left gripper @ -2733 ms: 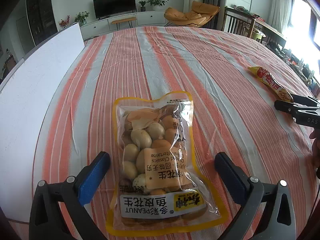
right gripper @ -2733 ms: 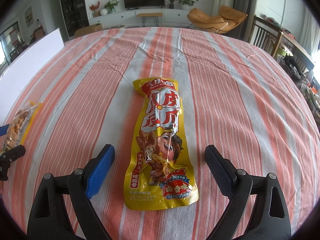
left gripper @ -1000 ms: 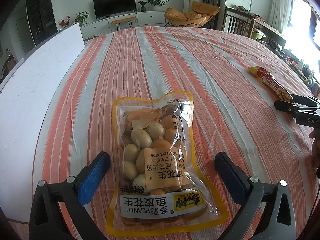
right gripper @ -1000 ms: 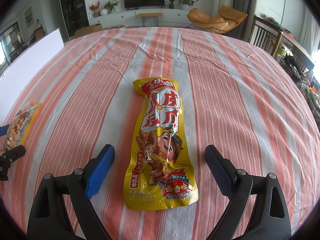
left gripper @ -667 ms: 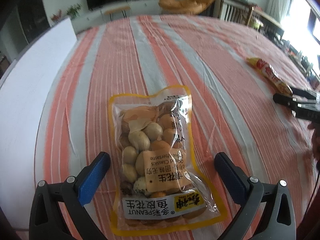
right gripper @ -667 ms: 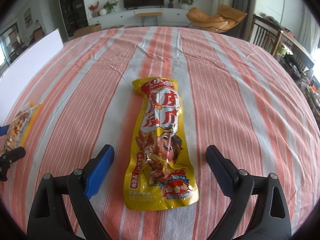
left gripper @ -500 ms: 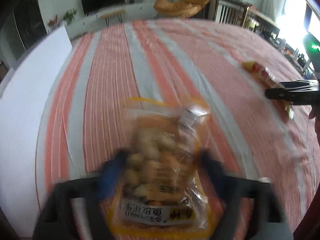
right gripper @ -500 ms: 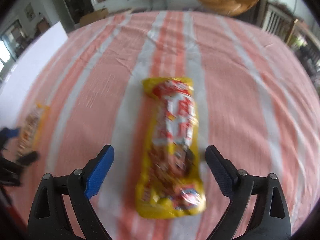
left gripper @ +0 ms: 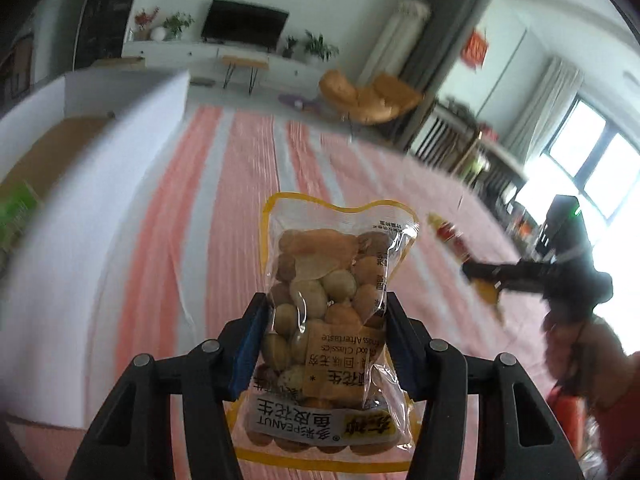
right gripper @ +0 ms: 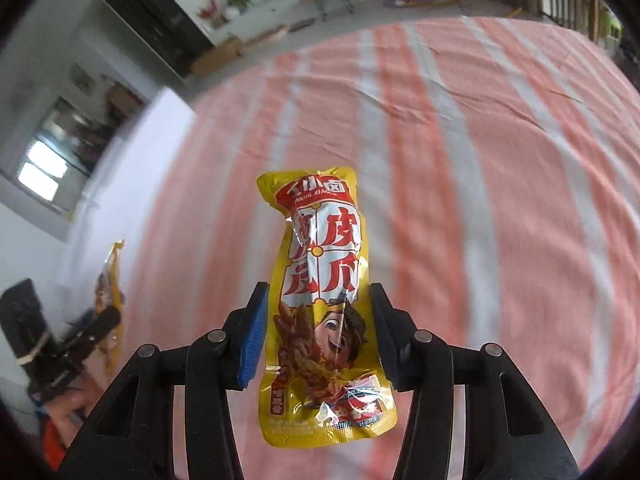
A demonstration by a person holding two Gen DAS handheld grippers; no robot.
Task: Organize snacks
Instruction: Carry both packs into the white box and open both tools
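My left gripper is shut on a clear, yellow-edged peanut bag and holds it up above the striped tablecloth. My right gripper is shut on a long yellow and red snack pack, also lifted off the cloth. The right gripper with its pack shows in the left wrist view at the right. The left gripper with the peanut bag shows in the right wrist view at the left.
A white box with low walls stands along the table's left side and also shows in the right wrist view. Something green lies inside it. Chairs and a TV cabinet stand beyond the table.
Both grippers have closed on their snacks and lifted them off the table. Both views have tilted up and swung towards the white box.
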